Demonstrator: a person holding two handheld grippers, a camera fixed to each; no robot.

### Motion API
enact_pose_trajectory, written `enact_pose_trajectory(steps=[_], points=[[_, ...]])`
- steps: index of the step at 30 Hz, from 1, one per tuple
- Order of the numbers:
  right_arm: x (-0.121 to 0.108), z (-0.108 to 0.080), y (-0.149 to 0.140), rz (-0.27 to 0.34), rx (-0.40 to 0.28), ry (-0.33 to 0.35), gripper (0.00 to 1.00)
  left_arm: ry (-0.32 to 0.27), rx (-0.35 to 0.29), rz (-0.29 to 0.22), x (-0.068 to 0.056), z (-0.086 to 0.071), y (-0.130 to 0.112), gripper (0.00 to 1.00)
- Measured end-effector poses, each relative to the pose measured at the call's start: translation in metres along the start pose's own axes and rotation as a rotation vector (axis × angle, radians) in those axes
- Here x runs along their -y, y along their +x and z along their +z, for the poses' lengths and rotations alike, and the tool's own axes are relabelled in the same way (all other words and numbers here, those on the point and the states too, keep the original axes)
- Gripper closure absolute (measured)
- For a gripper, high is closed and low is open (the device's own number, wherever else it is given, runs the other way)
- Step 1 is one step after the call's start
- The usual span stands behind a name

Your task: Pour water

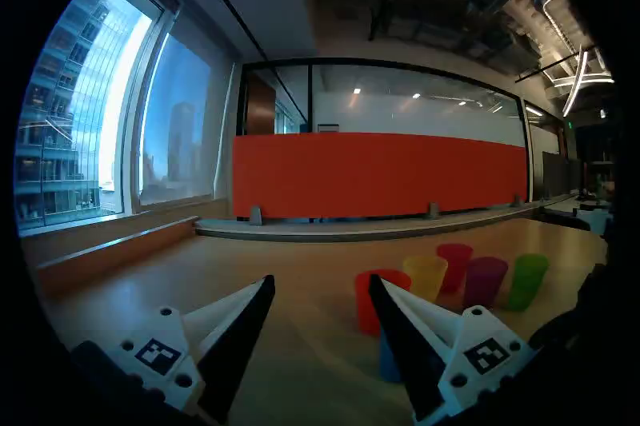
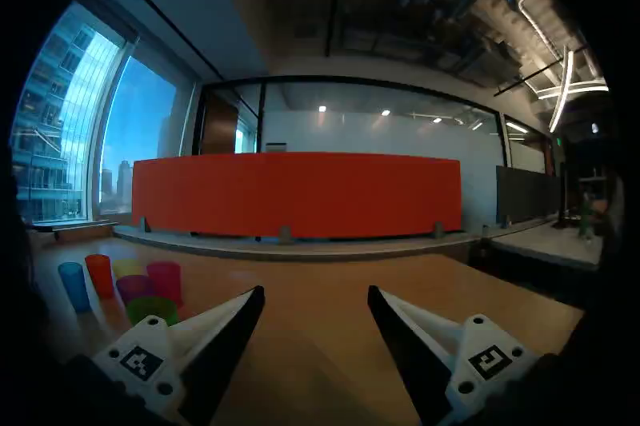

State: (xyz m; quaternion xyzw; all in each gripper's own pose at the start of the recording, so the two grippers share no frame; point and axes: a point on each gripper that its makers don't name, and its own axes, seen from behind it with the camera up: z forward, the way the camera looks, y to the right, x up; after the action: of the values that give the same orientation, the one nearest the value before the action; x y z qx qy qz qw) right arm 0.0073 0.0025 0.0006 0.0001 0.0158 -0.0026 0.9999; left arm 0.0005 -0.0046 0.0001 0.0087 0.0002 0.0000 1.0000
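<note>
Fingers of the left gripper [image 1: 320, 280] and right gripper [image 2: 314, 290] gape wide, holding nothing; the cluster of coloured plastic cups [image 1: 486, 280] stands on the wooden table [image 1: 240, 258], lower right of the left gripper view; best to approach one cup level, gripping mid-wall.

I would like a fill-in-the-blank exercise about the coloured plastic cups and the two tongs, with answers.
The left tongs and the right tongs are both ___, holding nothing.
In the left gripper view, the green plastic cup stands farthest ___ among the cups.
There, the blue plastic cup is partly hidden behind a finger of the ___ tongs.
The right gripper view shows ___ cups on the light wooden table.
Missing words: open; right; left; six.
</note>
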Motion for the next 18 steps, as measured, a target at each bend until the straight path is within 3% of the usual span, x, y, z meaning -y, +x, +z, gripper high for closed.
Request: enact_pose_trajectory(steps=[18], points=[[0.0016, 0.0002, -0.0068, 0.004, 0.03, -0.003, 0.0, 0.0, 0.0, 0.0, 0.0, -0.0002, 0.0002, 0.13]])
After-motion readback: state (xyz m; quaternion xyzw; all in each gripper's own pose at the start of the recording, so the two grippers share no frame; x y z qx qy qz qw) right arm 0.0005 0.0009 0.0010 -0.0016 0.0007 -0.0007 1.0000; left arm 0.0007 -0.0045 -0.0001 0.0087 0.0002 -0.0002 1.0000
